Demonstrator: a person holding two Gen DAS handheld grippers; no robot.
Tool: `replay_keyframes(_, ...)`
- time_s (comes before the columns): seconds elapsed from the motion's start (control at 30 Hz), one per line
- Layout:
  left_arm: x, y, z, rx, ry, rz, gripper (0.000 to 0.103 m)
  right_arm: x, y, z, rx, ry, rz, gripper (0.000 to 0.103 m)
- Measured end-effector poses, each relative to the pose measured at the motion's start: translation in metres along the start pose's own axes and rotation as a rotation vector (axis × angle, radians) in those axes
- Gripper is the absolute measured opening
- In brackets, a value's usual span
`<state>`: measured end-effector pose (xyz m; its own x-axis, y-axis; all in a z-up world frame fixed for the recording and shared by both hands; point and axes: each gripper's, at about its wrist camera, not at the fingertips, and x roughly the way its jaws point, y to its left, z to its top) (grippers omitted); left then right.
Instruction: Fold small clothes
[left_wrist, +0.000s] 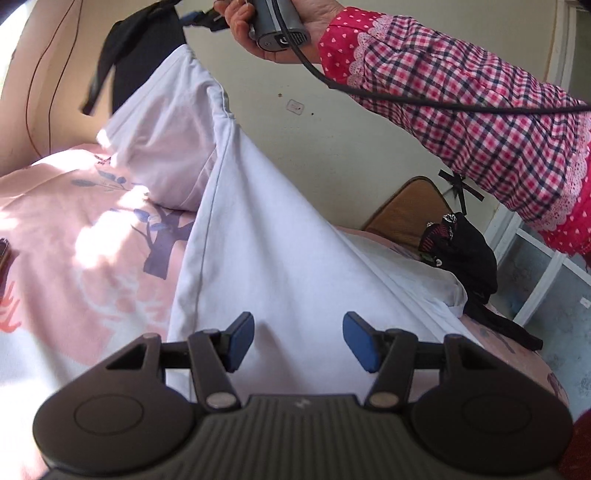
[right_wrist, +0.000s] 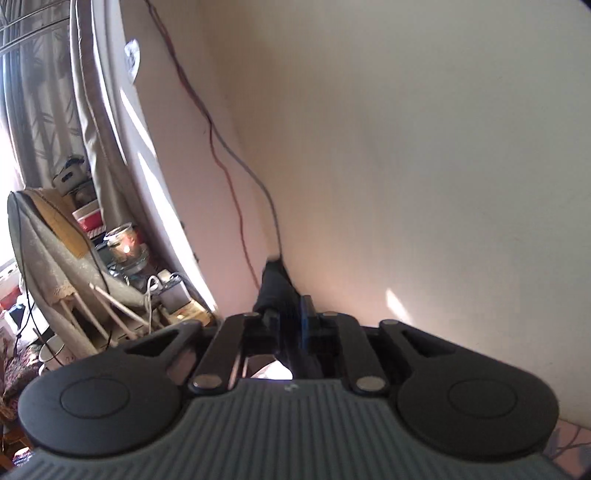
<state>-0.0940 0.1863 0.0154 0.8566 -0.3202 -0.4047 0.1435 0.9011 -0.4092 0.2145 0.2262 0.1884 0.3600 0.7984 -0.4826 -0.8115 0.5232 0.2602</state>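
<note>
While lifted, black garment (right_wrist: 275, 291) between right gripper (right_wrist: 291, 321) pads.

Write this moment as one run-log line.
right gripper: shut on black garment, raised | left gripper: open over white cloth | bed

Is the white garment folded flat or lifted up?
Lifted up. The white garment hangs stretched from the right gripper near the top, sloping down to the bed.
</note>
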Motion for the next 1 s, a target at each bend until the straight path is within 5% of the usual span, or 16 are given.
replay_keyframes(0.03,-0.002,0.004,0.001,-0.01,0.001,-0.006,0.054,0.013,0.002,-0.008,-0.027,0.067,-0.013,0.072)
replay_keyframes(0.07,-0.005,0.008,0.003,-0.014,-0.001,-0.011,0.054,0.019,0.002,-0.018,-0.056,0.107,-0.046,0.075)
replay_keyframes(0.2,-0.018,0.025,0.026,-0.023,-0.035,-0.024,0.057,-0.006,-0.032,-0.053,-0.16,0.176,-0.124,0.073)
replay_keyframes(0.47,0.01,0.048,0.118,0.105,-0.068,0.142,0.066,-0.122,-0.184,-0.093,0.047,0.133,-0.423,0.074)
replay_keyframes(0.63,0.133,0.059,0.18,0.238,0.121,0.253,0.079,-0.136,-0.259,-0.146,0.111,0.218,-0.574,0.075)
replay_keyframes(0.73,0.206,0.065,0.182,0.288,0.28,0.269,0.09,-0.124,-0.279,-0.17,0.167,0.252,-0.516,0.078)
replay_keyframes(0.83,0.254,0.071,0.168,0.347,0.391,0.333,0.088,-0.107,-0.286,-0.187,0.144,0.302,-0.455,0.08)
replay_keyframes(0.87,0.263,0.071,0.164,0.348,0.42,0.335,0.067,-0.104,-0.288,-0.192,0.134,0.32,-0.434,0.079)
replay_keyframes(0.9,0.269,0.071,0.162,0.344,0.439,0.309,0.054,-0.102,-0.287,-0.197,0.121,0.335,-0.403,0.058)
replay_keyframes(0.93,0.273,0.066,0.163,0.349,0.428,0.292,0.024,-0.103,-0.285,-0.202,0.098,0.344,-0.38,0.017)
replay_keyframes(0.97,0.28,0.058,0.164,0.366,0.451,0.281,0.006,-0.11,-0.281,-0.205,0.068,0.313,-0.378,0.004)
replay_keyframes(1.0,0.289,0.049,0.165,0.391,0.449,0.306,0.006,-0.118,-0.28,-0.205,0.051,0.291,-0.398,0.004)
